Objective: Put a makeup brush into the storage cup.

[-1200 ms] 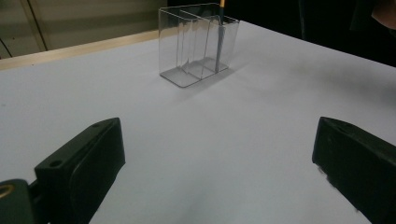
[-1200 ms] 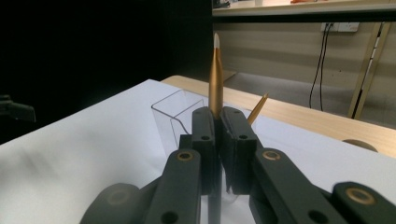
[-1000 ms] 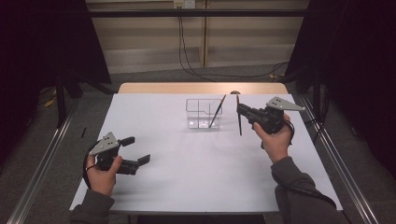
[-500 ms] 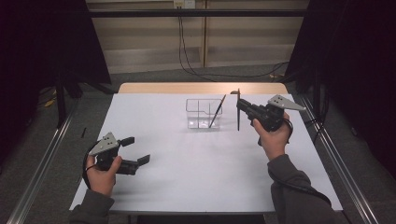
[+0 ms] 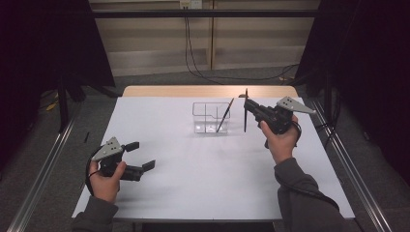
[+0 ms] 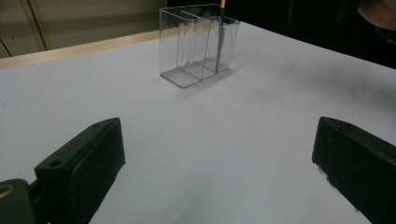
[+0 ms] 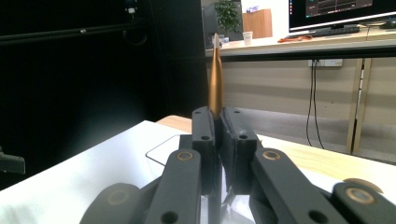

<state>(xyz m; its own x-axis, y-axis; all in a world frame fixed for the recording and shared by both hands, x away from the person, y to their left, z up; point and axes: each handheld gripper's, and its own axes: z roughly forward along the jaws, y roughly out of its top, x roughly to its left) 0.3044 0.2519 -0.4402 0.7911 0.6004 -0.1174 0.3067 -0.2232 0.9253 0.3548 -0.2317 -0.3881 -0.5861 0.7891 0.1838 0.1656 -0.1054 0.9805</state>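
Nothing has moved since the earlier frames. Right gripper (image 5: 247, 107) is clamped on an upright pen (image 5: 245, 110), held just right of the clear organizer (image 5: 211, 117). Left gripper (image 5: 140, 154) is held apart, empty, near the table's (image 5: 203, 169) front left.

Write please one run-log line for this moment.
right hand-held gripper: shut on pen, upright beside clear organizer | left hand-held gripper: open, empty | second pen: leaning in organizer

We see a white table (image 5: 193, 179), a clear holder (image 5: 211, 117), black grippers, and a pen (image 7: 215, 81) that looks coppery-gold.
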